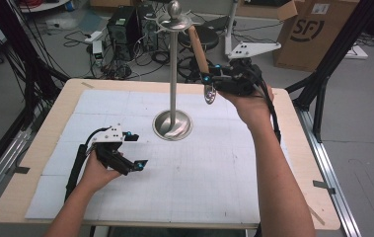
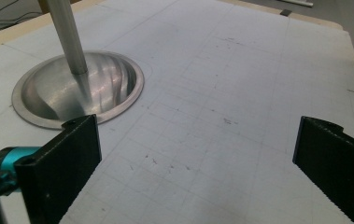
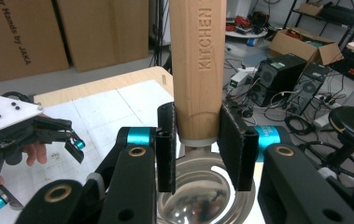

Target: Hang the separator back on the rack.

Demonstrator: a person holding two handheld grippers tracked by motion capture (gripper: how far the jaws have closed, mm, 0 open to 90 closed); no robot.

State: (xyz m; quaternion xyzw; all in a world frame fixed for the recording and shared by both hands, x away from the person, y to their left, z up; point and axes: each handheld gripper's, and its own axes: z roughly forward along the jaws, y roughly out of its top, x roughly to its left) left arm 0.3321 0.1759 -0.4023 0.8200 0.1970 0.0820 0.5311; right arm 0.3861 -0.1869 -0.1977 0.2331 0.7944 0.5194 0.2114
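Right gripper (image 1: 208, 79) grips the ladle (image 1: 199, 52) by its wooden handle — lift it to the stand's (image 1: 173, 64) hook; left gripper (image 1: 134, 150) rests released.

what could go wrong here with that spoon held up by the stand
1. The right gripper clamps the wooden-handled metal ladle only at the handle's lower end, so it may pivot or slip in the jaws.
2. The ladle is close to the tall steel utensil stand; a knock against its hooked top might tip the stand, which nothing steadies.
3. The left gripper is open over the white gridded mat, apart from the stand's round base, so it cannot brace it.
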